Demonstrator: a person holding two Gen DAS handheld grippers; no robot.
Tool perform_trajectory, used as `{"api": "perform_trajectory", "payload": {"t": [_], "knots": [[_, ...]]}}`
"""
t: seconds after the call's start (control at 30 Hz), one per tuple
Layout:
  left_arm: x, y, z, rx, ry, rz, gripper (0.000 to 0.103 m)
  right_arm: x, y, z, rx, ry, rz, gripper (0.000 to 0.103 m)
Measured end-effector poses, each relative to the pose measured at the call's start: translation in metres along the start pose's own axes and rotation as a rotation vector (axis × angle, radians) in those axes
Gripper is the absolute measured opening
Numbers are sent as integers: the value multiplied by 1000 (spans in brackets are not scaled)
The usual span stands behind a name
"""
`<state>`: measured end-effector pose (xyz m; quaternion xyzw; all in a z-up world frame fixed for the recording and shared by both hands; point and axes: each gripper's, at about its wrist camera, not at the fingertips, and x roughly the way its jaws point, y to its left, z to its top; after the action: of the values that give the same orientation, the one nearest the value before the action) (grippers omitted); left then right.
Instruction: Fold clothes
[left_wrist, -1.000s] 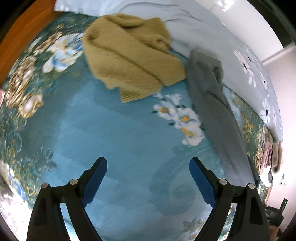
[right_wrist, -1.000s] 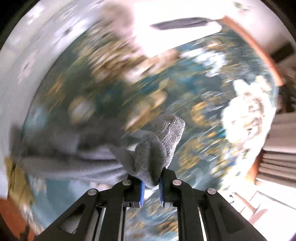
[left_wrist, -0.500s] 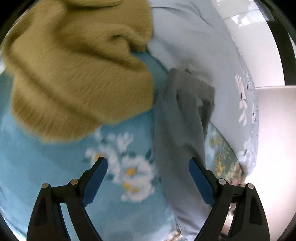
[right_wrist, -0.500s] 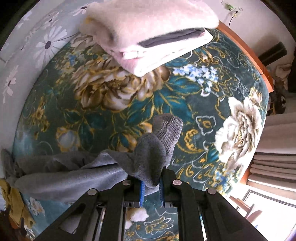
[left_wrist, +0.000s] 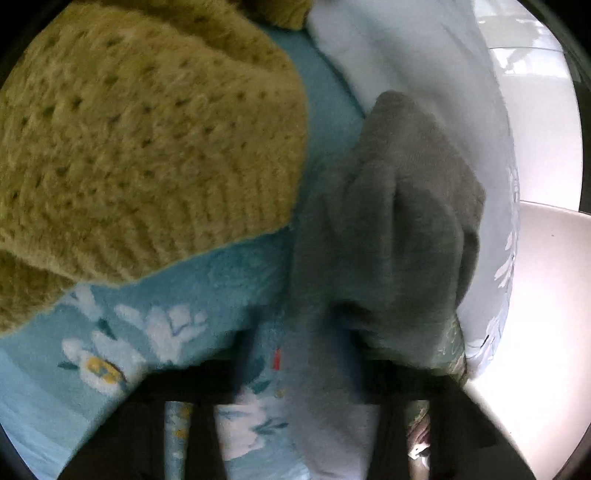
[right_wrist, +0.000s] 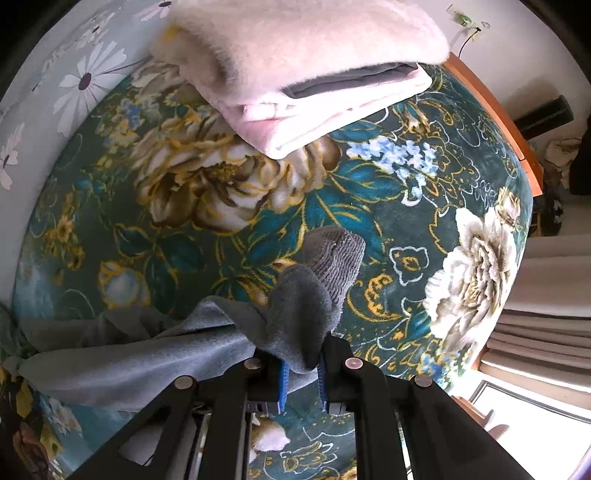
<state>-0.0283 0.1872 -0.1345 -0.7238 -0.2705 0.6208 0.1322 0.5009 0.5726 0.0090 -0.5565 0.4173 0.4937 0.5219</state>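
A grey garment (left_wrist: 388, 229) lies bunched on the floral bedspread, close in front of the left wrist camera. My left gripper (left_wrist: 303, 373) is pressed low over its near end; the fingers are dark blurs and the fabric hides the tips. In the right wrist view the same grey garment (right_wrist: 147, 362) stretches left across the bed. My right gripper (right_wrist: 301, 363) is shut on its ribbed grey end (right_wrist: 332, 254), held just above the bedspread.
A mustard knit sweater (left_wrist: 140, 140) lies left of the grey garment. A pale floral duvet (left_wrist: 424, 66) runs along the back. A folded pink and white stack (right_wrist: 295, 74) sits ahead of my right gripper. The bed's wooden edge (right_wrist: 491, 110) is at right.
My left gripper has moved forward and down onto the grey garment's end, and its blue pads have gone from view. My right gripper has held its grip and steadied.
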Motion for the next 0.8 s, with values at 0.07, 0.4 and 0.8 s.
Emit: {"api": "perform_trajectory", "payload": {"t": [0.07, 0.4, 0.8], "knots": [[-9, -5, -5, -2, -23, 2, 7, -3, 0, -1, 3, 0, 10, 13], [-135, 10, -67, 14, -241, -12, 6, -33, 15, -22, -42, -28, 137, 13], [-292, 246, -176, -215, -359, 269, 6, -31, 93, -129, -306, 72, 297, 13]]}}
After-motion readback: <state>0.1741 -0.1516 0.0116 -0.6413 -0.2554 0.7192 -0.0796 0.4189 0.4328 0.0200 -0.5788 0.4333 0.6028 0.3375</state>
